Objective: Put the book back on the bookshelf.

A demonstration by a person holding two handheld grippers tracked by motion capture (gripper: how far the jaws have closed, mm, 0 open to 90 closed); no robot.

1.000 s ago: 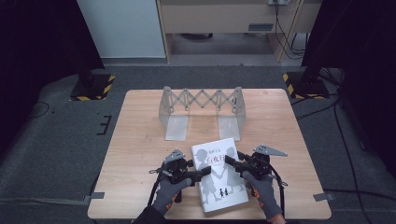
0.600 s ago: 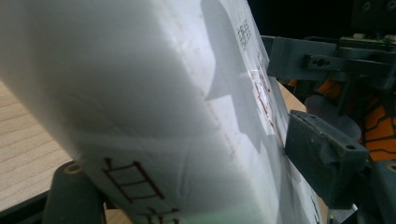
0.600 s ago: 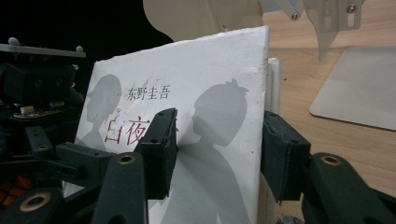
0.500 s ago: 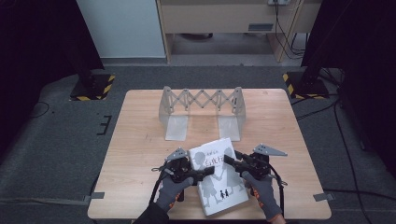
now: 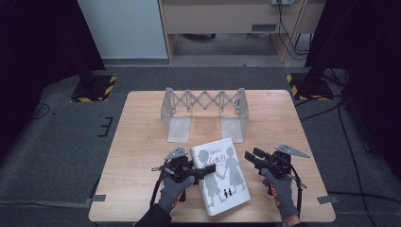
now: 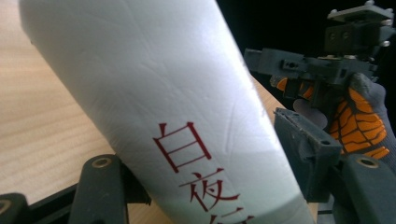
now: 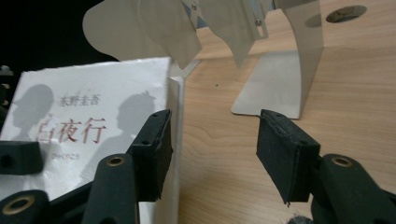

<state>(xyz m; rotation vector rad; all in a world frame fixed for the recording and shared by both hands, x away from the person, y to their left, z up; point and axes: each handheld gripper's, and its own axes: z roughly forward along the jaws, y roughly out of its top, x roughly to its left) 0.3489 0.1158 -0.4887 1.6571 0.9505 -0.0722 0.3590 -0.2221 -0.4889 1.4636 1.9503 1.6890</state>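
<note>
Metal rack (image 5: 204, 112) behind book (image 5: 220, 176), left tool (image 5: 204, 170) closing.

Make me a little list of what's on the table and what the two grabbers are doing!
table: light wood
book: white book, near front edge
stand: metal folding rack, behind book
left gripper: jaws around the book's spine, have just been closing
right gripper: open, beside the book, holding nothing

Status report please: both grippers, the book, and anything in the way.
Left gripper closing on the white book's spine edge, book between its jaws. Right gripper open, off the book's right side. Metal folding rack stands behind, apart.
</note>
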